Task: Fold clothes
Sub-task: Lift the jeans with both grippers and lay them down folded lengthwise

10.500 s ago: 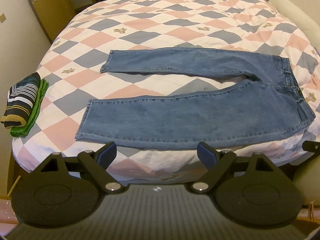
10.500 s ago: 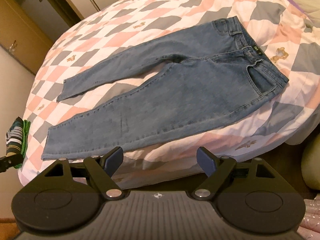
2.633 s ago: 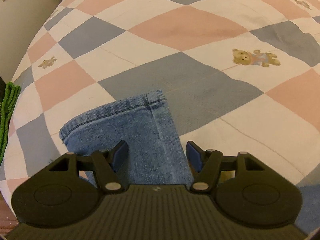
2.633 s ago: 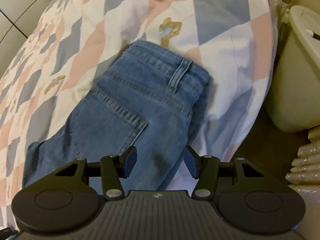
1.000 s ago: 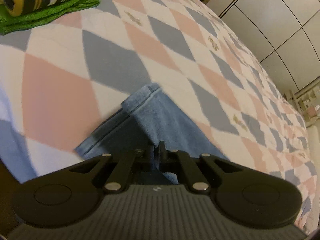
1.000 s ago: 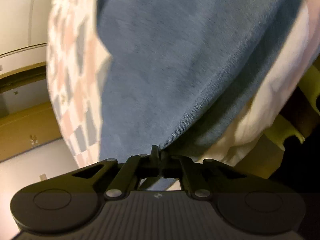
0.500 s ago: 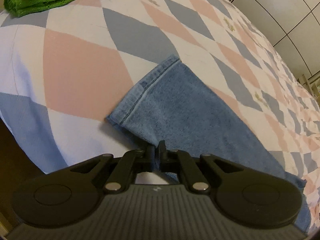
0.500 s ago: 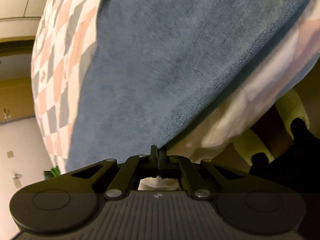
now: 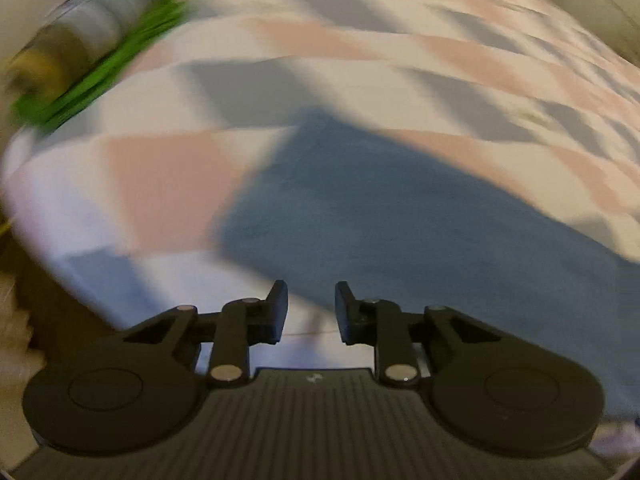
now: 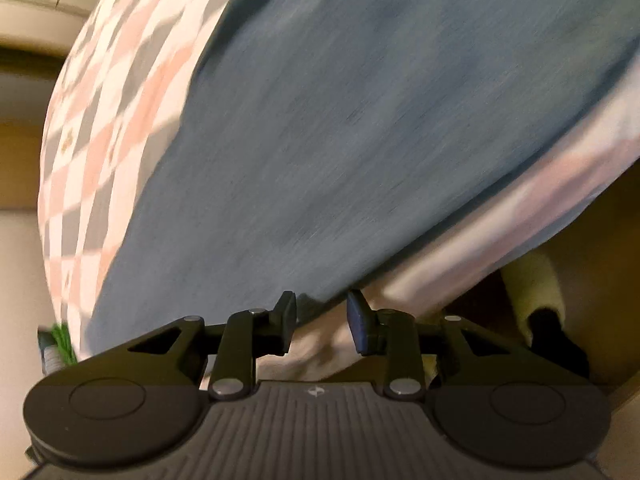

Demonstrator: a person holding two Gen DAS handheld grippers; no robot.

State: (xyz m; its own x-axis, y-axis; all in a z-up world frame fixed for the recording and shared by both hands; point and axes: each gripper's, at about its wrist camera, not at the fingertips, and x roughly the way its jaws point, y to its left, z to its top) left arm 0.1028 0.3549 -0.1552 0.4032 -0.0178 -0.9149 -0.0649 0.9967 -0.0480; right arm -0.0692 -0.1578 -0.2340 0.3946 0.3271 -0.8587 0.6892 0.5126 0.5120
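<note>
The blue jeans point(image 9: 400, 216) lie folded lengthwise, one leg over the other, along the near edge of the checked bed. Their hem end is in the left wrist view, blurred by motion. My left gripper point(image 9: 311, 312) is open just off the jeans' near edge, with nothing between its fingers. In the right wrist view the jeans point(image 10: 360, 140) fill the frame, with the waist end at the upper right. My right gripper point(image 10: 322, 324) is open at the denim's near edge, holding nothing.
The pink, grey and white checked quilt point(image 9: 440, 52) covers the bed. A folded striped and green pile point(image 9: 80, 64) sits at the bed's left corner; a sliver of this pile point(image 10: 60, 340) shows in the right wrist view. The bed's side point(image 10: 540, 216) drops off near the grippers.
Both grippers were shut on the jeans' edge half a second ago; both have now let go and opened. The jeans lie flat, folded in half lengthwise. Both views are motion-blurred.
</note>
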